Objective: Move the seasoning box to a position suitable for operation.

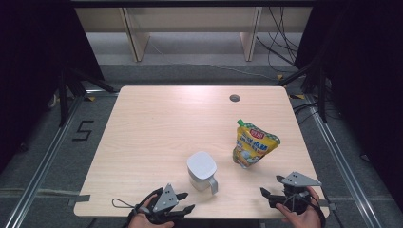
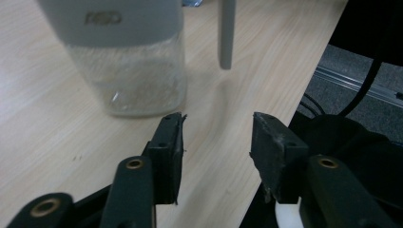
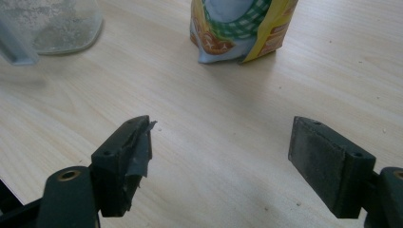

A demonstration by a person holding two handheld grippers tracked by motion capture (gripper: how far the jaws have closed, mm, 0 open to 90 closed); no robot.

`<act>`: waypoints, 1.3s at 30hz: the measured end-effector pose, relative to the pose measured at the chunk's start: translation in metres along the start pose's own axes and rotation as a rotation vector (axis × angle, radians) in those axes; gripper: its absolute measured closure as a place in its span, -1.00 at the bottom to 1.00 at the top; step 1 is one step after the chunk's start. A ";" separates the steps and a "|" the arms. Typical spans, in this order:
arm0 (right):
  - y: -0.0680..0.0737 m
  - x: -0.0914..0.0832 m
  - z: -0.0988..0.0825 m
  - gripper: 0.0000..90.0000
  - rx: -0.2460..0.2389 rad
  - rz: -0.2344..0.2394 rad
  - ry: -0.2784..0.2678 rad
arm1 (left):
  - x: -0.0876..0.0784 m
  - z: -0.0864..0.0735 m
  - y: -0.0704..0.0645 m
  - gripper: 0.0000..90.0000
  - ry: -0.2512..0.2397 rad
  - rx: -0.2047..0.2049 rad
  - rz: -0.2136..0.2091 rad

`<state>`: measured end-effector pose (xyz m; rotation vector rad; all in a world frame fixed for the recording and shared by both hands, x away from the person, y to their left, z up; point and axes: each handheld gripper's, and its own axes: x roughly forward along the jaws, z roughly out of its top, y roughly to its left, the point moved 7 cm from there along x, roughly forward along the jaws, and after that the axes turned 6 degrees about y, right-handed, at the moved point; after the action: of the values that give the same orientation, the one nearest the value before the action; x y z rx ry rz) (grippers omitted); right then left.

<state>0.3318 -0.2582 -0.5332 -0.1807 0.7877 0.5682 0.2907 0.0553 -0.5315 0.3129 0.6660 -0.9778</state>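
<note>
A clear jug (image 1: 202, 171) with a white lid and a grey handle stands near the table's front edge, and its lower body (image 2: 126, 57) looms close in the left gripper view. A yellow stand-up pouch (image 1: 254, 145) with a green spout stands upright to the jug's right. My left gripper (image 1: 187, 201) is just in front of the jug and short of it; its jaws (image 2: 216, 137) are apart with nothing between them, pointing under the handle (image 2: 226, 33). My right gripper (image 1: 271, 186) is at the front right, open wide (image 3: 221, 142) and empty, facing the pouch (image 3: 237, 28).
The wooden table (image 1: 157, 123) has a round cable hole (image 1: 234, 98) at the back right. Its right edge (image 2: 304, 90) runs close beside my left gripper, with dark floor and cables beyond. Shelving legs stand on the floor behind the table.
</note>
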 end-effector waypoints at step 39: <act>-0.002 0.004 -0.002 -0.45 -0.005 0.020 0.006 | 0.056 0.046 -0.005 0.77 -0.022 -0.023 -0.060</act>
<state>0.3334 -0.2591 -0.5377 -0.1796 0.7945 0.5893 0.3254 -0.0088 -0.5325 0.2628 0.6697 -1.0284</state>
